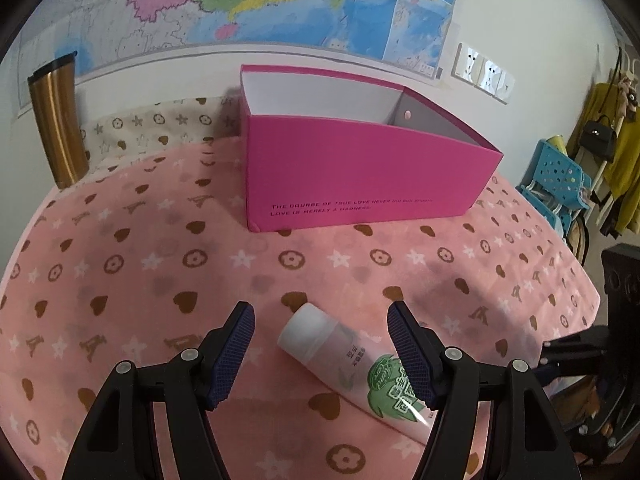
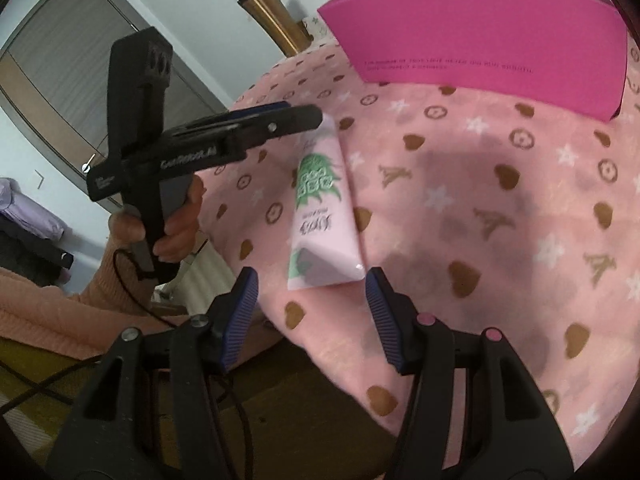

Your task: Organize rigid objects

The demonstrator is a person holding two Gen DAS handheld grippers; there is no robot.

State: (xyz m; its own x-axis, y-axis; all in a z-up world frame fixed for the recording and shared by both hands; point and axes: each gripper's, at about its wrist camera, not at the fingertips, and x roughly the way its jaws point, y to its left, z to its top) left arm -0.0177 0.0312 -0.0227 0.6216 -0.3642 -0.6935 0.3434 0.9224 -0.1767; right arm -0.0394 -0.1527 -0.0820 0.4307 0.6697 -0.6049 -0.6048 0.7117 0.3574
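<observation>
Across the middle of the left wrist view spreads one pink tablecloth (image 1: 140, 248) printed with hearts, stars and flowers, and three things lie or stand on it. One pink tube (image 1: 352, 364) with a white cap and a green label lies low in the frame, its cap toward the upper left. One open magenta box (image 1: 360, 176) stands above it, well apart, at centre frame; its inside cannot be seen to the bottom. One gold tumbler (image 1: 58, 120) with a black lid stands at the left edge.

The left gripper (image 1: 320, 320) hovers over the tube with its two fingers apart; the tube lies between them, and its lower end passes behind the right-hand finger, so contact there cannot be told. Nothing is clamped.

At the bottom of the right wrist view, the right gripper (image 2: 310, 292) also has its two fingers spread, with the flat crimped end of the tube (image 2: 324, 216) just beyond the tips and not touched. At the left of that frame one hand (image 2: 172, 232) holds the left gripper's handle, beside a peach sleeve (image 2: 52, 304). One wall map (image 1: 248, 0) fills the top of the left wrist view.
</observation>
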